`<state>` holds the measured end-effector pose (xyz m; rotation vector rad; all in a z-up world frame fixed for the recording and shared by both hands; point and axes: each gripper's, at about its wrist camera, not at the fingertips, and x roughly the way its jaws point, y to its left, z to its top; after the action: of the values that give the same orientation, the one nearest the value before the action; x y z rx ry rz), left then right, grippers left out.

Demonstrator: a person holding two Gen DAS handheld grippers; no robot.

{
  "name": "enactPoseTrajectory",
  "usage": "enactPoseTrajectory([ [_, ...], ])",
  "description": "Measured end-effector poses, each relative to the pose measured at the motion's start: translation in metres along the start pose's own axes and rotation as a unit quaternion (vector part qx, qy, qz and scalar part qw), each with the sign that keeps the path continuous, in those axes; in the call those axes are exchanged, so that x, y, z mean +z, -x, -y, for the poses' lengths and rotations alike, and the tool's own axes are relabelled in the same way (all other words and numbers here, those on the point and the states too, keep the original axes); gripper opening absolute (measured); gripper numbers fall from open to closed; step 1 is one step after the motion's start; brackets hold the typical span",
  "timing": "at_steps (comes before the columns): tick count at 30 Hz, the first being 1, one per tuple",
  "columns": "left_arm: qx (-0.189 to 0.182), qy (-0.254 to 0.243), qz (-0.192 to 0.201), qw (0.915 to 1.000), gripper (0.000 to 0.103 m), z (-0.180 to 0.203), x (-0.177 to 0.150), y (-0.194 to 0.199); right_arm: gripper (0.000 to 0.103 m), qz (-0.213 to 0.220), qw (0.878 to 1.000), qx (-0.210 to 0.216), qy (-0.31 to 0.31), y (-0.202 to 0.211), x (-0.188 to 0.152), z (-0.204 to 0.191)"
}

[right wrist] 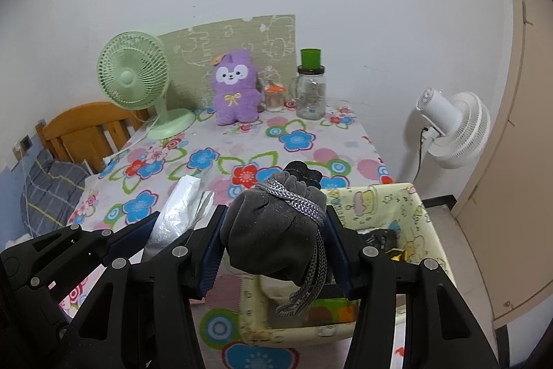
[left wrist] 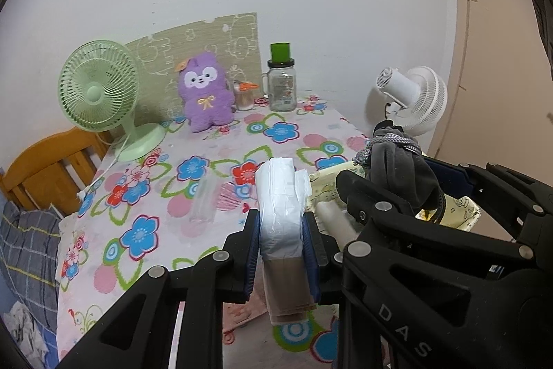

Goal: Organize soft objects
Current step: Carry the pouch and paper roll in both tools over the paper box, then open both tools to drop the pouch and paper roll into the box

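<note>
My left gripper (left wrist: 280, 223) is shut on a white plastic-wrapped pack (left wrist: 281, 196) with a brown lower end, held above the floral tablecloth (left wrist: 207, 175). Just to its right, my right gripper (right wrist: 274, 230) is shut on a grey drawstring pouch (right wrist: 276, 230) whose braided cord (right wrist: 307, 282) hangs down. The pouch hovers over the left part of a pale yellow cartoon-print fabric basket (right wrist: 404, 206) at the table's right edge. In the right wrist view the white pack (right wrist: 179, 213) shows at the left. A purple plush toy (left wrist: 205, 92) sits upright at the back of the table.
A green desk fan (left wrist: 100, 89) stands at the back left, a glass jar with a green cup on it (left wrist: 281, 82) at the back right. A clear plastic sleeve (left wrist: 204, 201) lies mid-table. A white fan (right wrist: 452, 127) stands beyond the right edge, a wooden headboard (left wrist: 45, 168) on the left.
</note>
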<state>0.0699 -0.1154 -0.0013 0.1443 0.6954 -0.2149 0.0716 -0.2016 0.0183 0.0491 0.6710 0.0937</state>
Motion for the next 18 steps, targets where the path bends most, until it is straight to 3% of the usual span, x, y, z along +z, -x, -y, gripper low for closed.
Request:
enactPoseTrajectory([
  [18,-0.026,-0.024,-0.015,0.9993,0.023,0.046,0.022,-0.034,0.056,-0.011,0.999,-0.023,-0.024,-0.016,0.004,0.055],
])
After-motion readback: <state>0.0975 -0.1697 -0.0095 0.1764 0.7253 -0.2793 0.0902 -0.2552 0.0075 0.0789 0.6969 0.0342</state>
